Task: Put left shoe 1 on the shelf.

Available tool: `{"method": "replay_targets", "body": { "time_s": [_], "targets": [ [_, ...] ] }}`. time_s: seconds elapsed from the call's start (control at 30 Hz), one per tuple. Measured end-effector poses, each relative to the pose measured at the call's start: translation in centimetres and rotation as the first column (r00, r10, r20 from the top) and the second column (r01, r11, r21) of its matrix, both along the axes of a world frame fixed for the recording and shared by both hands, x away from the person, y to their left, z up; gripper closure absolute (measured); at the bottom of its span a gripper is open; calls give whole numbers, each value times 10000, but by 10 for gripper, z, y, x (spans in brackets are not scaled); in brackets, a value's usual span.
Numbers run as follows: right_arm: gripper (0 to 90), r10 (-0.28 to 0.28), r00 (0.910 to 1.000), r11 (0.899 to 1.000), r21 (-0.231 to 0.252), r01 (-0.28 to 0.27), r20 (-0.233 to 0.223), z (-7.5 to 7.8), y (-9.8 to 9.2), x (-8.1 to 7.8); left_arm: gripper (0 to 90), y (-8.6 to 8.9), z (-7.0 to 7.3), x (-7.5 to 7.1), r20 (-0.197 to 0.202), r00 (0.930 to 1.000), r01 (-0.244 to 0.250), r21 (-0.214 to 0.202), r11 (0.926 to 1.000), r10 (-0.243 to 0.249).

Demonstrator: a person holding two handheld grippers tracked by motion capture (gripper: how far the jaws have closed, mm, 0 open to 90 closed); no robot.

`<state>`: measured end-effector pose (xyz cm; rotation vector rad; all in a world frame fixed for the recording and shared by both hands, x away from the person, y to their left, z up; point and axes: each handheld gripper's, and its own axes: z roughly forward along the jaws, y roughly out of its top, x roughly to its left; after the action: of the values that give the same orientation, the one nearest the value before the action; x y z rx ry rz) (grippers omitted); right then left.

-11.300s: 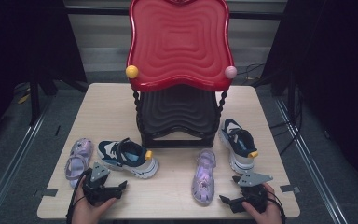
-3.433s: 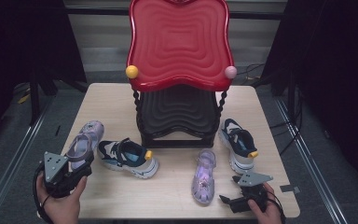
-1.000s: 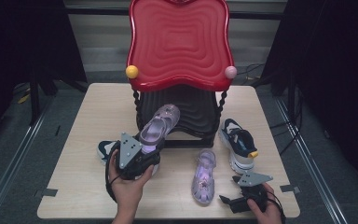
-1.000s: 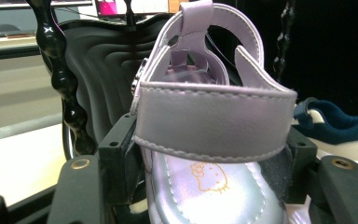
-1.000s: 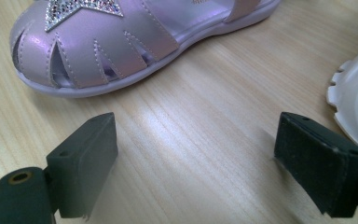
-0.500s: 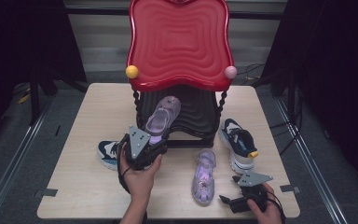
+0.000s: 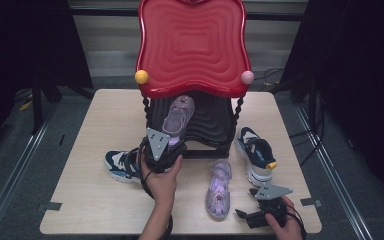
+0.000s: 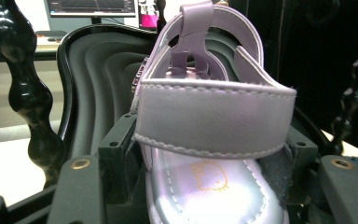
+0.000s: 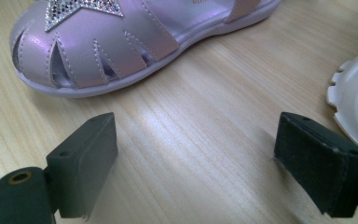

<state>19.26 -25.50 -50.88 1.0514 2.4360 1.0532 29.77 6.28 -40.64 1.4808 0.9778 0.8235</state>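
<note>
The left gripper (image 7: 166, 142) clamped the heel of a purple sandal (image 8: 205, 116), toe pointing ahead toward the black shelf (image 7: 207, 122) for placing. The right gripper (image 9: 196, 154) rested wide open and empty, the second sandal (image 9: 121, 42) just ahead.

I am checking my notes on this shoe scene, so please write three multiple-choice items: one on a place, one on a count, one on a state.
1. Where is the purple sandal that the left gripper holds?
A. at the black lower shelf
B. on the red top
C. on the floor

2. How many purple sandals are there?
A. one
B. two
C. four

3. How are the right gripper jaws?
A. shut on a sneaker
B. shut on nothing
C. open

Key: 1 A, its toe points into the shelf. 2 B, a second sandal lies on the table. 3 C, bare wood shows between them.
</note>
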Motion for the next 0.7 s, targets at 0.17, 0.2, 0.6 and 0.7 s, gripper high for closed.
{"method": "replay_targets", "body": {
  "time_s": [0.17,0.2,0.6,0.7],
  "targets": [
    [126,2,10000,10000,-12,-2,23,0,0,0,367,-6,-1,11,169,9989,-430,40,9991,430],
    [126,14,10000,10000,0,-14,12,0,0,0,366,-8,-1,15,218,9986,-491,126,9987,488],
    [127,10,10000,10000,5,-10,5,0,0,0,362,-17,-12,38,-129,9925,-1217,148,9925,1219],
    [127,10,10000,10000,3,-10,9,0,0,0,357,-20,-15,38,-344,9909,-1285,379,9910,1298]
  ]
}}
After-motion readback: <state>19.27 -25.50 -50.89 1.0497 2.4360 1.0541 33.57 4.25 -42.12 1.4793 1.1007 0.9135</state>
